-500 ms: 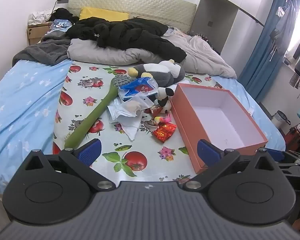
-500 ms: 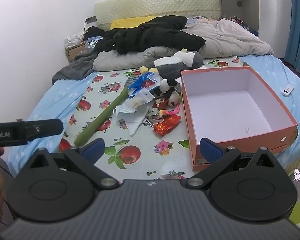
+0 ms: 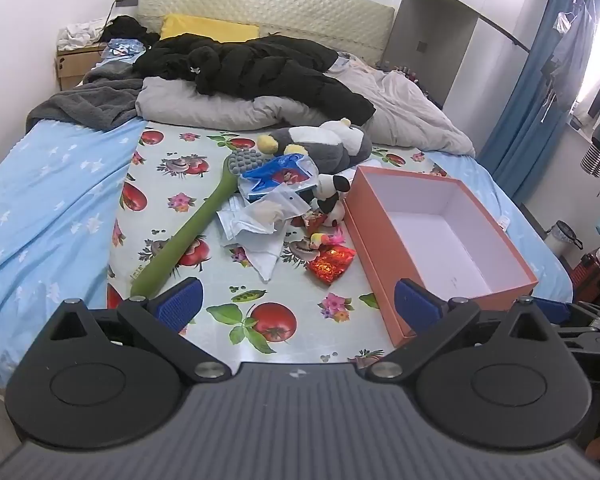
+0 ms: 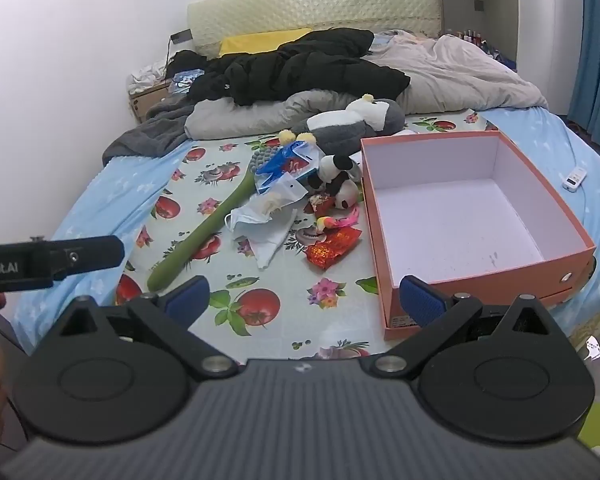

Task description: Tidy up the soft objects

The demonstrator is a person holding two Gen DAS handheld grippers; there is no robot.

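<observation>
Clutter lies in a heap on the fruit-print cloth [image 3: 204,184] spread over the bed [image 3: 40,208], just left of an open orange box [image 3: 384,248] whose pale inside holds nothing. At the far end of the heap a grey and white plush penguin [image 3: 324,144] lies on its side, touching the grey duvet [image 3: 220,108] behind it. In front of it sits a small black and white plush [image 3: 332,196], close against the box's left wall. A blue packet [image 3: 276,176] and a clear bag [image 3: 272,210] overlap beside that plush, with a white face mask [image 3: 256,236] under and in front of them. A long green massage stick [image 3: 192,232] runs diagonally from the heap toward the near left. Nearest the camera are a red foil wrapper [image 3: 332,264] and, just behind it, a small pink and yellow toy [image 3: 328,238].

The left hand-held gripper [image 3: 296,300] hovers over the near edge of the cloth, its blue pads [image 3: 180,300] spread wide with nothing between them. The right hand-held gripper [image 4: 306,298] hangs likewise, fingers apart and empty, its right pad [image 4: 422,300] overlapping the box's near corner in view. A black jacket [image 3: 252,64] is piled on the duvet further back
</observation>
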